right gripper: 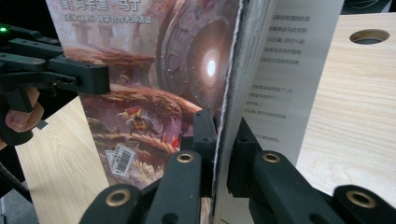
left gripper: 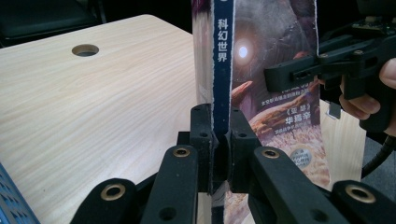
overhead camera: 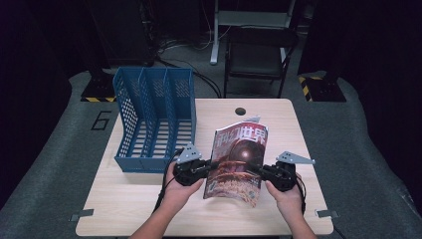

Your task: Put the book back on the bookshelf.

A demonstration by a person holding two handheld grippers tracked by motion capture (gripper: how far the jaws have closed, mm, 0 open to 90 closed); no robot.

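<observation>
Together, both tools hold one magazine upright above the surface, seen from three viewpoints.

Magazine: the magazine (overhead camera: 238,162) stands on end between the two hands, cover toward the person, near the front half of the surface (overhead camera: 124,199); its lower edge appears to sit at or just above the wood, though contact cannot be told.

Reason for the hold: gripping opposite edges keeps the limp, slightly bowed pages from flopping; judged from the layout, an upright magazine suits sliding into a slot of the file rack.

Left tool: the left tool (overhead camera: 205,168) is clenched on the spine edge; in the left gripper view the spine (left gripper: 221,93) runs straight up between the two black pads, which press on it from both sides.

Right tool: the right tool (overhead camera: 262,172) is clenched on the opposite, open edge; in the right gripper view the pads pinch the page block (right gripper: 229,116), printed inner pages on one side and the cover on the other.

File rack: the blue file rack (overhead camera: 157,117) with three compartments lies at the left rear of the surface, well apart from the magazine.

Background: a dark chair (overhead camera: 259,55) stands beyond the surface.
</observation>
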